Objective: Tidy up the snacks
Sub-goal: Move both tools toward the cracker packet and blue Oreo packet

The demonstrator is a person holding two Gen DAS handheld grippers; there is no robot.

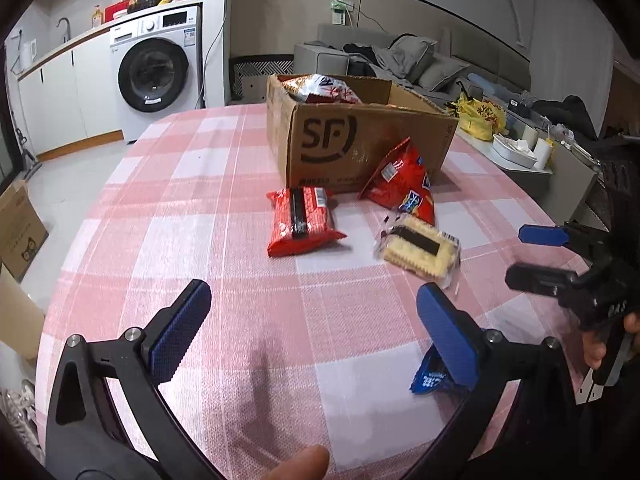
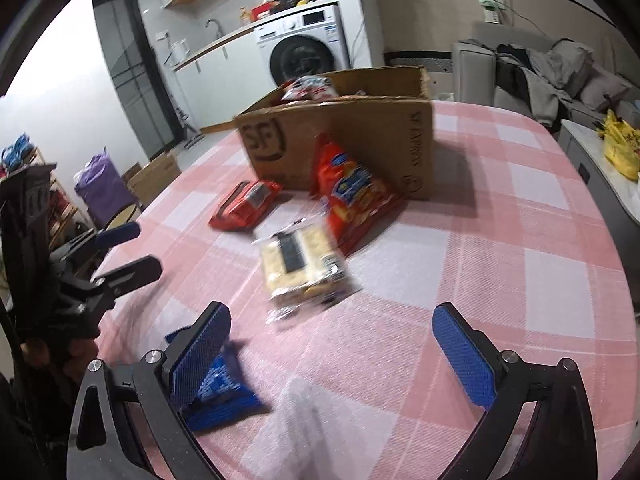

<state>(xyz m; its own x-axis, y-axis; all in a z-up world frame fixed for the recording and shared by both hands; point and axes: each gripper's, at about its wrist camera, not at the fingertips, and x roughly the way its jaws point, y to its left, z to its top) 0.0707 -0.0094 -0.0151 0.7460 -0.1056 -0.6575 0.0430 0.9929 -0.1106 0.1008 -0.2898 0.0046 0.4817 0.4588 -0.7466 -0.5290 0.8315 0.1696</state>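
Both the left tool (image 1: pixel 312 328) and right tool (image 2: pixel 330 344) hover released over the worktop (image 1: pixel 200 208), so picking looks underway: next, close on the cracker pack (image 2: pixel 302 270) lying just before the cardboard box (image 1: pixel 360 140).

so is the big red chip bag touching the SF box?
Touching. In the right wrist view the red chip bag leans upright against the front wall of the cardboard box, no gap visible between them.

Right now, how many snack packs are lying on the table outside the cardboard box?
4: a red pack lying before the box, a red bag leaning on it, a clear cracker pack nearer, and a blue pack by the grippers. The box may hide others.
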